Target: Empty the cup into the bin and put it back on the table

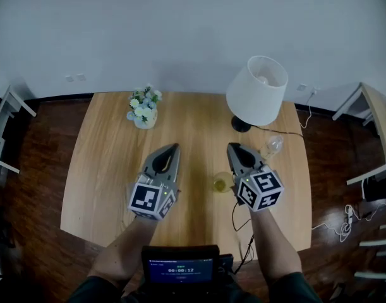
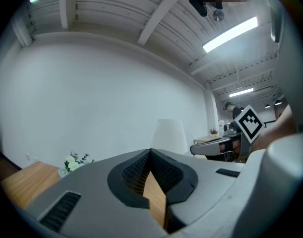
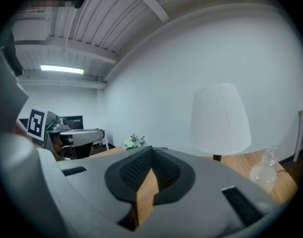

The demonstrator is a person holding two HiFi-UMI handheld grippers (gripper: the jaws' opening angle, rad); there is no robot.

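The left tool (image 1: 174, 148) hangs over the desk (image 1: 104, 182), jaws together, empty. The cup (image 1: 222, 183) stands on the desk just left of the right tool (image 1: 233, 148), likewise closed on nothing; swinging in without opening could knock it over. No bin shows.

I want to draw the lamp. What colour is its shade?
White. The table lamp's cone-shaped shade sits over a black base, clearest in the head view.

- table (image 1: 104, 188): light honey wood grain
- lamp (image 1: 257, 90): white shade, black base
- flowers (image 1: 144, 100): white, pale blue
- cup (image 1: 222, 182): clear, yellowish
- left gripper (image 1: 175, 147), right gripper (image 1: 231, 146): grey, black-and-white square markers
- floor (image 1: 35, 169): dark red-brown
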